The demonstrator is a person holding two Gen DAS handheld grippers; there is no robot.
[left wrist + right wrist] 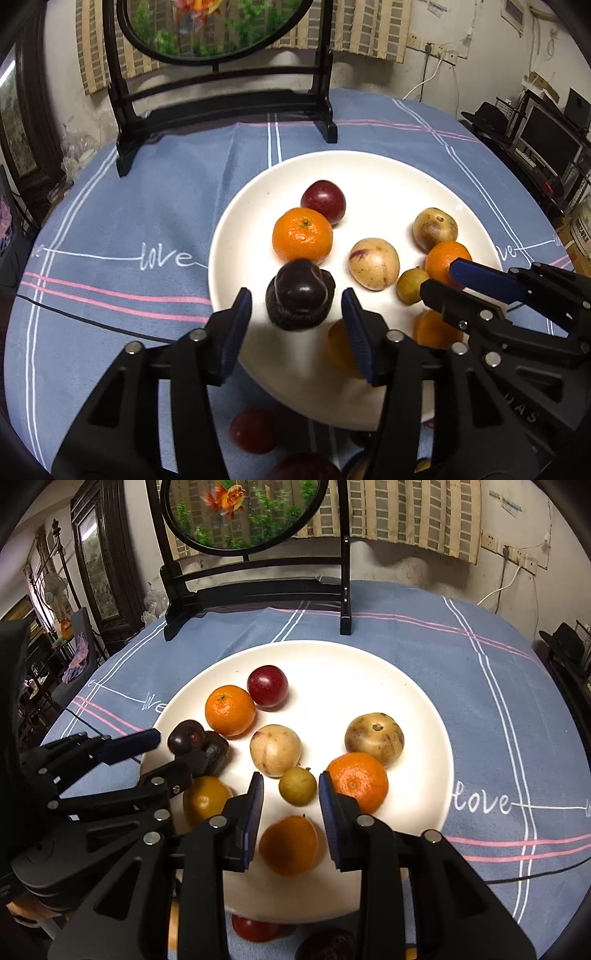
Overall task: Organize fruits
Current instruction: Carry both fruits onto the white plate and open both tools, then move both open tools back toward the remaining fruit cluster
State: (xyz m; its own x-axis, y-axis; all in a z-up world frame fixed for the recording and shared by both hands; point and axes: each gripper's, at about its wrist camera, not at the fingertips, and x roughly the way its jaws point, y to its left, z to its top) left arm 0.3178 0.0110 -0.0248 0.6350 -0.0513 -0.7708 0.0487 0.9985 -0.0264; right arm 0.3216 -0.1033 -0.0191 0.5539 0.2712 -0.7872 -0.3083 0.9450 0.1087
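Note:
A white plate [258, 206] holds several fruits: mandarins [302, 234], a red plum [323, 201], a pale streaked fruit [373, 264] and a small green one [297, 785]. Near the plate's left rim a dark plum [299, 291] rests on a dark wrinkled fruit [218, 755]. My left gripper [297, 325] straddles this pair, open, with a gap at each pad. My right gripper [290, 812] is low over the plate's near side. A small orange fruit [288, 843] sits between its pads, which seem to press on it.
A red fruit [255, 926] and a dark one [328, 943] lie on the blue cloth in front of the plate. A black wooden stand [258, 587] with a round goldfish panel stands behind the plate. Shelves [546, 140] crowd the room at the right.

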